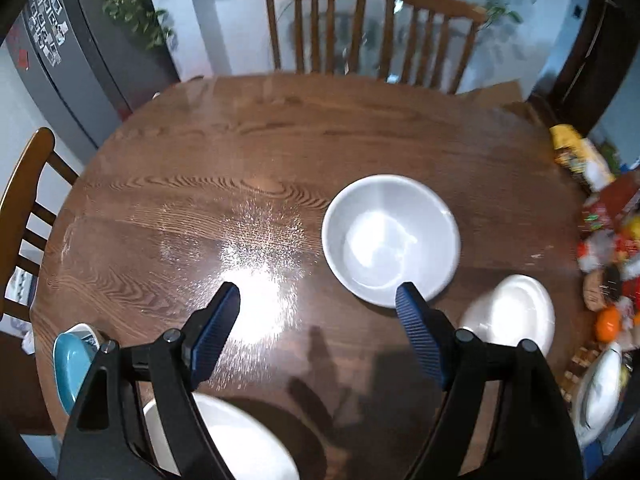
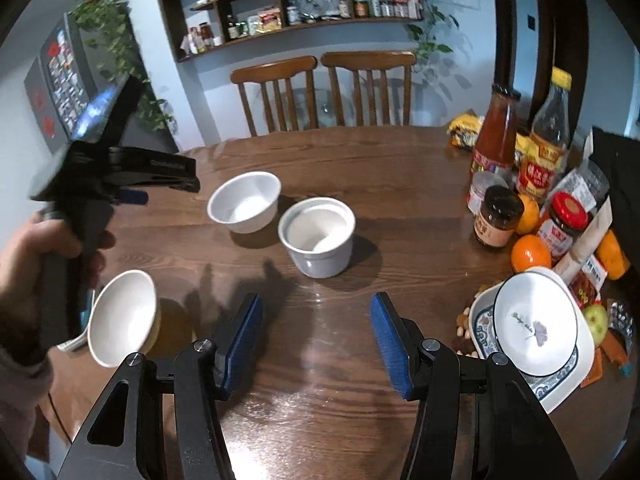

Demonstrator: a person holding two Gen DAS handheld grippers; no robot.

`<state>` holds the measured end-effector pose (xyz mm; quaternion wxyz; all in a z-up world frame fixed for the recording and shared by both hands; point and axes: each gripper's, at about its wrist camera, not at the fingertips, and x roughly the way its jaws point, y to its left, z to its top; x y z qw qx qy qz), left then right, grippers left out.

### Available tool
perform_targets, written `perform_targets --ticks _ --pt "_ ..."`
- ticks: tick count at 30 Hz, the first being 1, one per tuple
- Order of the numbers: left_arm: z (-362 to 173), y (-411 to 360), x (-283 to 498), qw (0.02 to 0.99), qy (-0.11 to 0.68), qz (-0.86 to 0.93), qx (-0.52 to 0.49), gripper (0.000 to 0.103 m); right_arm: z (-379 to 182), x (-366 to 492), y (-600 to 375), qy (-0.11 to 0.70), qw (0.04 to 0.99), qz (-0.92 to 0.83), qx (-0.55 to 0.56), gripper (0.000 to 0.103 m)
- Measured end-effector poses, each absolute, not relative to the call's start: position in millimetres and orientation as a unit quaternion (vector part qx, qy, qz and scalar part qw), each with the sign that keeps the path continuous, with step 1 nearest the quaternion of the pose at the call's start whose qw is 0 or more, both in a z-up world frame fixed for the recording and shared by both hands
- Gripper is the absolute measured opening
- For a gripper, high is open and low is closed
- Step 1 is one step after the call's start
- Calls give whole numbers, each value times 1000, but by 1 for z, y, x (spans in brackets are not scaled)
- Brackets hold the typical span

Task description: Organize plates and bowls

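Left claw: wide, empty, hovering over table, near side of white bowl.
Right claw: wide, empty, facing stacked bowls.
Other ware: tilted bowl at the left edge; patterned bowl on plate at the right, close by jars and oranges.
Risks, judged: glazed rims may slip from the pads; the tilted bowl may roll; a wide swing may topple the jars; stacks set down hard may chip.

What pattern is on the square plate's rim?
Blue ornamental border on the square plate, clearest in the right wrist view.
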<state>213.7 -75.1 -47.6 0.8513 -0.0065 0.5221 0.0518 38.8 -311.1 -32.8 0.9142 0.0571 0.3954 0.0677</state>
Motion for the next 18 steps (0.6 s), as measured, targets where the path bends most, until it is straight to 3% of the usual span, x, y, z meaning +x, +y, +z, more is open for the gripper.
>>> perform_targets --ticks 3,6,11,13,18 --pt "-72 -76 231 836 545 58 -15 79 -42 48 -318 405 909 64 69 57" --pt "-89 -74 243 825 561 61 -29 72 -48 56 -322 412 906 62 75 57" --pt "-107 -74 255 810 583 52 -34 39 -54 68 -322 419 902 61 79 57" --pt "-113 -74 257 803 593 44 -40 17 -55 71 -321 421 902 61 79 57" --pt "-115 -80 256 803 595 33 -11 17 -58 74 -318 426 899 62 79 57"
